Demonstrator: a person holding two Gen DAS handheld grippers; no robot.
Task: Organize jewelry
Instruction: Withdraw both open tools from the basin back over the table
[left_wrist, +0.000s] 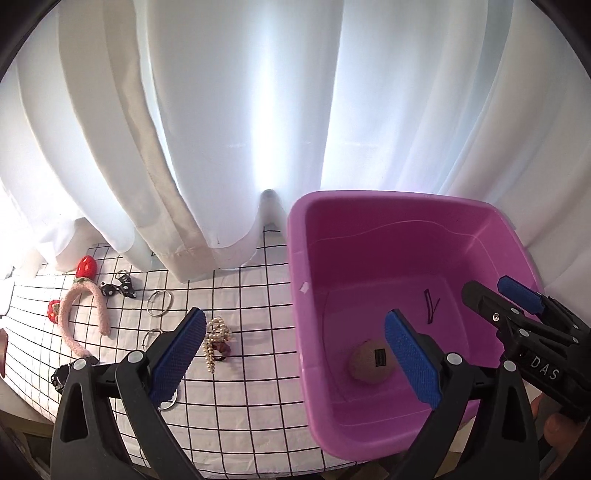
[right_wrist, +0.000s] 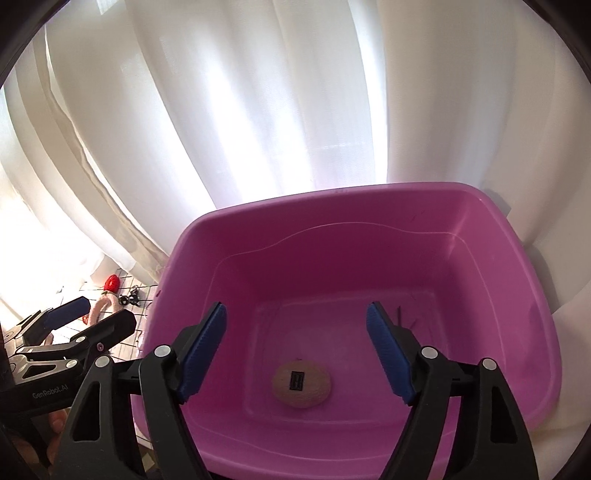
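Both tools spread wide, empty: right tool above pink tub holding tan puff; left tool straddles tub rim, pearl necklace beside it.

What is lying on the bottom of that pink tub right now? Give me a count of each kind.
Round beige piece with a dark label: 1
Thin dark clip-like piece: 1
Total: 2 loose things on the bottom of the pink tub
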